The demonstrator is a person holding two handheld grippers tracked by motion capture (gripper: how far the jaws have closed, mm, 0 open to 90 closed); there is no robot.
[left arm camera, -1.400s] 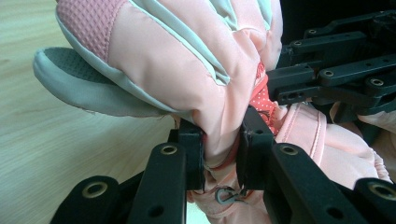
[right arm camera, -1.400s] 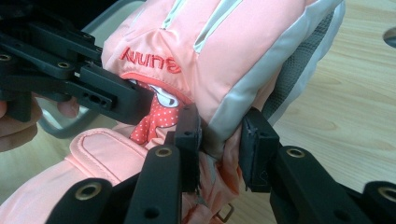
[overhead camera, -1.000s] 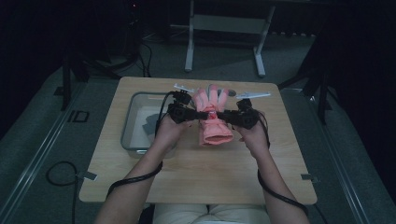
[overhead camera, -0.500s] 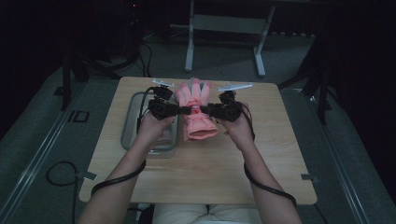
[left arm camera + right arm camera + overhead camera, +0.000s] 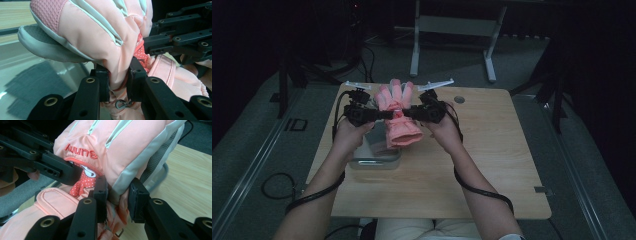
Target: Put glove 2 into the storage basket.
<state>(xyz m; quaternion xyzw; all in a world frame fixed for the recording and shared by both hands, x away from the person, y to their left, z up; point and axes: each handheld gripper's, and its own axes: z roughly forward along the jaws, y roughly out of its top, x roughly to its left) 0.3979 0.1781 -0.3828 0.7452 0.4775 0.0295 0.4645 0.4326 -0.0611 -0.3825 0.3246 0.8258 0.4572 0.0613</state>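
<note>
A person holds a pink glove (image 5: pixel 398 116) up in the air with two claws, a little left of the middle of the high view. The left gripper (image 5: pixel 382 115) pinches the glove at its left edge. The right gripper (image 5: pixel 408 114) pinches it at its right edge. Both claws grip at the narrow wrist part, and each points in at the other.

In the left gripper view, the two black jaws are squeezed tight on a fold of the pink cloth (image 5: pixel 117 75) near the bottom middle. In the right gripper view, the jaws are closed on the grey and pink side seam (image 5: pixel 117 195), also low in the middle. So both claws are closed on the glove, and neither is open.

The glove's long way runs up and down in the high view. Its fingers (image 5: pixel 395 92) point to the top of the frame and its cuff (image 5: pixel 404 137) hangs toward the bottom. It hangs above the right edge of a grey tray (image 5: pixel 374 161) that sits on the left part of the wooden table (image 5: pixel 492 150). The tray lies lower left of the glove, nearer the left hand (image 5: pixel 348 137). I think the glove could go down into the tray next, so both hands would need to move left and down together.
</note>
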